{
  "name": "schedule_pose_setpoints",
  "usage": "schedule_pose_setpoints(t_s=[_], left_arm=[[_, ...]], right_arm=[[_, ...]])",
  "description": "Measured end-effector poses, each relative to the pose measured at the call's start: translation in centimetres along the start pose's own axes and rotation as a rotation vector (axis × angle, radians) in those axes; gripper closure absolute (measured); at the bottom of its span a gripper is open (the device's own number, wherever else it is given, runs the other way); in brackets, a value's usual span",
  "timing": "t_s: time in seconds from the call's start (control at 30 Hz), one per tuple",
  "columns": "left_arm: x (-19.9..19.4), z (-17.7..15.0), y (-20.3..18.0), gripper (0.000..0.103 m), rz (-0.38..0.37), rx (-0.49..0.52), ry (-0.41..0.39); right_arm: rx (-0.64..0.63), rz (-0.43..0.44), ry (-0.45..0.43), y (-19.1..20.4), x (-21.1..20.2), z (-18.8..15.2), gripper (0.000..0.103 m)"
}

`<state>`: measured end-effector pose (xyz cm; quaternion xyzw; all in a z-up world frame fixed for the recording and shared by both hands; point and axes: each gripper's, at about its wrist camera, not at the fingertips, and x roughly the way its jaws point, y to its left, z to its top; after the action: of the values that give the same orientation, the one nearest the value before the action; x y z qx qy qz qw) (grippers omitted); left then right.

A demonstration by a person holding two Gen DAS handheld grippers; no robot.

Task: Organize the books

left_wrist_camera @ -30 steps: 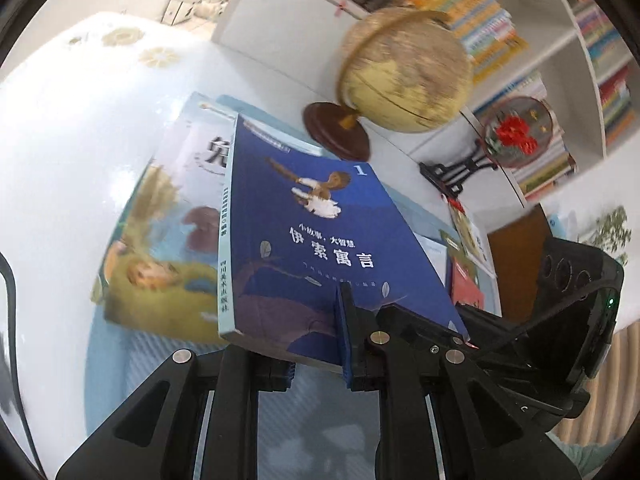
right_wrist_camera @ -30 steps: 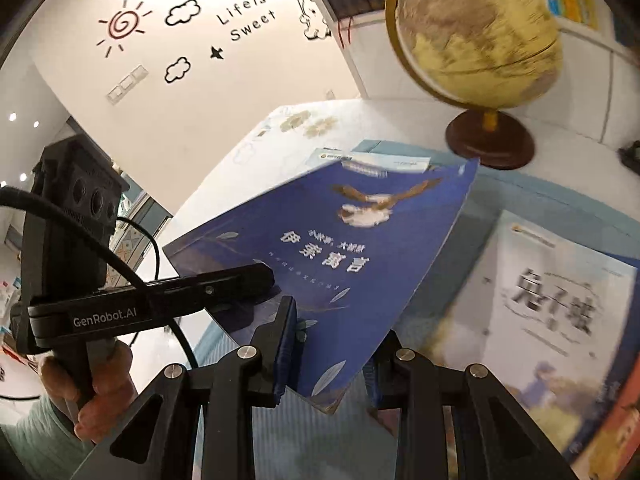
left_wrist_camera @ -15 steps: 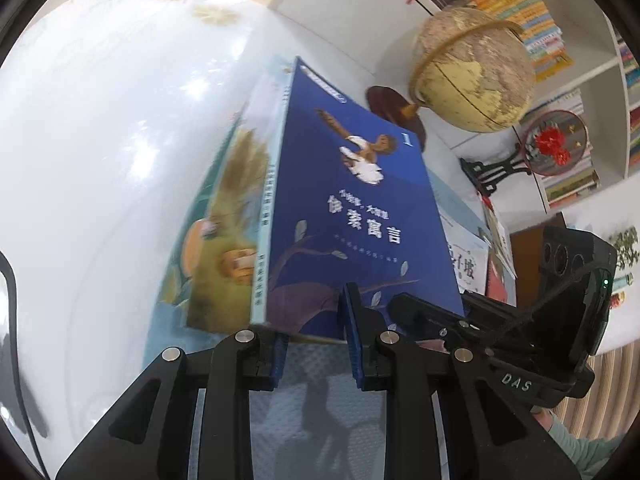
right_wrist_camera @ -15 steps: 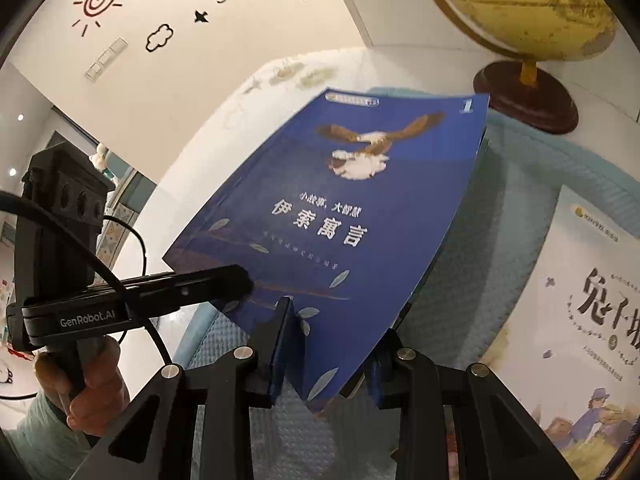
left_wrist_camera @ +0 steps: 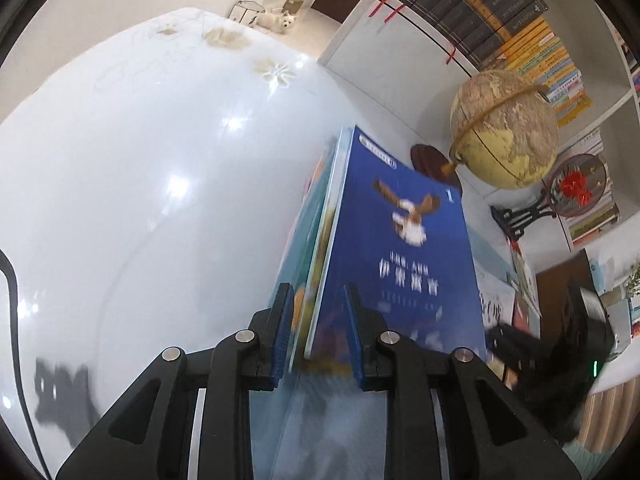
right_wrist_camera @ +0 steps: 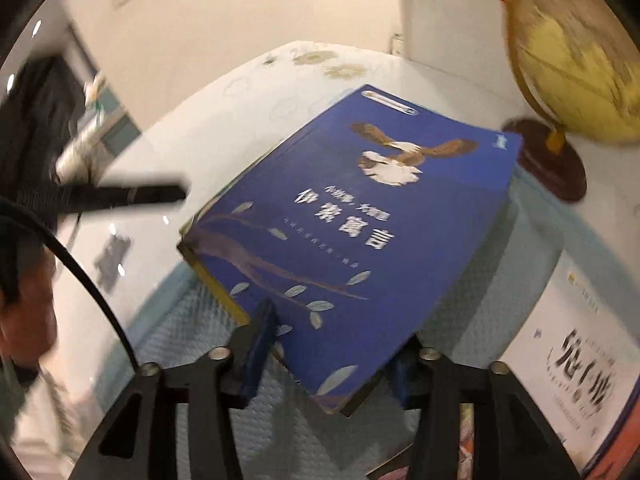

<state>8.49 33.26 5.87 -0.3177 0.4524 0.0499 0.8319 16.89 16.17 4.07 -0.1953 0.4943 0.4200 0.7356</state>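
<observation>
Books fill the middle of the left wrist view: a blue book [left_wrist_camera: 404, 248] with a bird on its cover lies on top of a second picture book [left_wrist_camera: 316, 224], whose edge shows along its left side, both running from the lower centre up toward the globe [left_wrist_camera: 504, 128] at the upper right. The left gripper [left_wrist_camera: 320, 332] straddles the near edges of the pair, one blue pad on each side; the picture is too blurred to tell whether the pads press on the books. The white table [left_wrist_camera: 140, 184] spreads across the left half, with shelves of books in the upper right. In the right wrist view the blue book [right_wrist_camera: 360, 232] sits mid-frame on the book beneath, over a pale blue mat [right_wrist_camera: 192, 332]. The right gripper [right_wrist_camera: 332, 352] has just been opening; its jaws stand wide at the bottom, the book's near corner between them and clear of the pads. A white-covered book [right_wrist_camera: 576, 360] lies at the lower right, the globe [right_wrist_camera: 572, 52] at the upper right, and the left gripper's black finger [right_wrist_camera: 124, 196] reaches in from the left.
</observation>
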Motion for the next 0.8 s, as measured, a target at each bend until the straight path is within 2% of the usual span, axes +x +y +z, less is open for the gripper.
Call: schedule_pose_setpoints(t_s=[0.03, 0.13, 0.2, 0.3, 0.37, 0.4, 0.5, 0.57, 0.67, 0.73, 0.8], left_arm=[[0.7, 0.4, -0.1, 0.081, 0.003, -0.002, 0.001], [3.0, 1.7, -0.2, 0.081, 0.011, -0.024, 0.013], [4.0, 2.3, -0.1, 0.081, 0.019, -0.031, 0.021], [4.5, 2.5, -0.3, 0.079, 0.015, -0.032, 0.02], [4.7, 2.5, -0.3, 0.079, 0.009, -0.042, 0.017], [4.7, 2.6, -0.2, 0.079, 0.005, -0.051, 0.018], [4.7, 2.6, -0.2, 0.079, 0.006, -0.058, 0.021], [4.7, 2.5, -0.3, 0.078, 0.012, -0.048, 0.022], [4.6, 2.0, -0.3, 0.078, 0.004, -0.058, 0.025], [4.5, 1.8, 0.1, 0.077, -0.011, -0.084, 0.025], [4.4, 1.7, 0.5, 0.078, -0.015, -0.107, 0.018]], right_arm=[[-0.015, 0.005, 0.018, 0.2, 0.1, 0.0, 0.039], [0.002, 0.048, 0.078, -0.5, -0.6, -0.5, 0.039], [0.075, 0.105, 0.082, -2.3, -1.7, -1.4, 0.039], [0.262, 0.128, 0.056, -6.6, -3.1, -2.5, 0.039], [0.372, 0.104, 0.024, -9.4, -3.5, -2.6, 0.039], [0.409, 0.056, 0.028, -10.6, -3.1, -2.4, 0.039], [0.458, -0.001, 0.105, -12.0, -0.9, -1.8, 0.039], [0.463, -0.022, 0.148, -11.9, 0.3, -1.5, 0.039], [0.427, -0.086, 0.152, -10.7, 0.5, -1.4, 0.039], [0.439, -0.073, 0.161, -10.1, 0.7, -1.3, 0.04], [0.432, -0.079, 0.167, -9.2, 0.7, -0.9, 0.046]])
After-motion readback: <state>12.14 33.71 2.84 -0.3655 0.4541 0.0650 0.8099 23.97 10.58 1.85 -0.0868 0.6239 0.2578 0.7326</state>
